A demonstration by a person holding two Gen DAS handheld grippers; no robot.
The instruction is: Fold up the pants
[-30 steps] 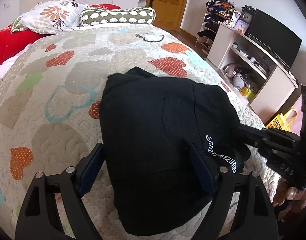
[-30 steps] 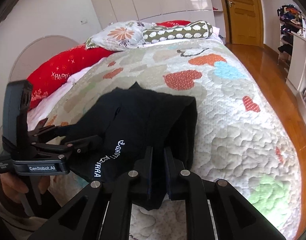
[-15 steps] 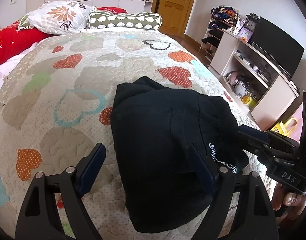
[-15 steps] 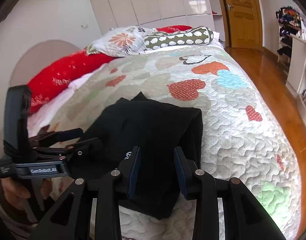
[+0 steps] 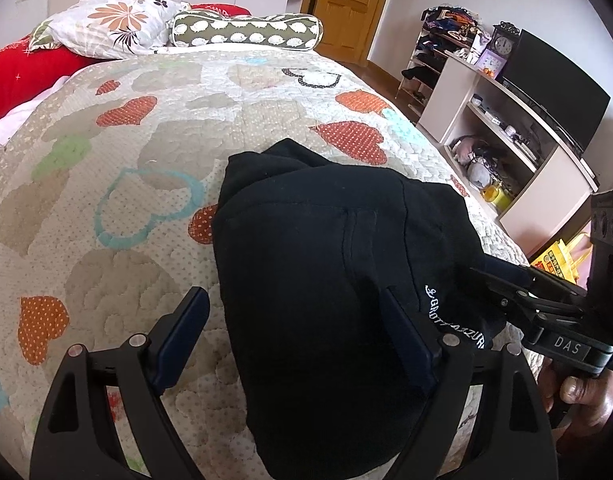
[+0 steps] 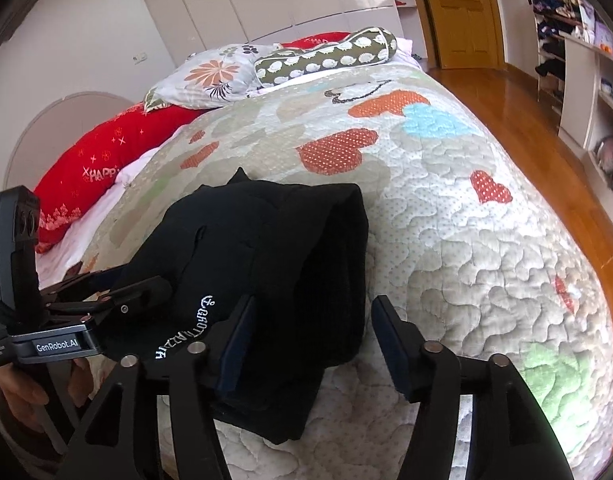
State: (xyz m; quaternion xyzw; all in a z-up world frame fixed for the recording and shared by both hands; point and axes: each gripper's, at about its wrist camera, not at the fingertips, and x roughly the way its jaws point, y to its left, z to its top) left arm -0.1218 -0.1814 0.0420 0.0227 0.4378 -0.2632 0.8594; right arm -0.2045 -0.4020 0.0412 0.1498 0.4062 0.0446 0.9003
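Observation:
The black pants (image 5: 326, 272) lie folded in a compact bundle on the heart-patterned quilt (image 5: 146, 168), white lettering showing at the near edge; they also show in the right wrist view (image 6: 266, 248). My left gripper (image 5: 294, 320) is open, its fingers spread over the bundle's near left part, holding nothing. My right gripper (image 6: 310, 332) is open over the bundle's near right edge, holding nothing. Each gripper shows in the other's view: the right one (image 5: 506, 284) at the right, the left one (image 6: 118, 280) at the left.
Pillows (image 5: 118, 24) and a red cushion (image 6: 106, 160) lie at the head of the bed. A TV unit with shelves (image 5: 526, 120) stands right of the bed, with wooden floor (image 6: 526, 112) and a door (image 5: 346, 4) beyond.
My right gripper, shut on the pants' near edge a second ago, has opened and let go. Both grippers have drawn back slightly; the pants lie still.

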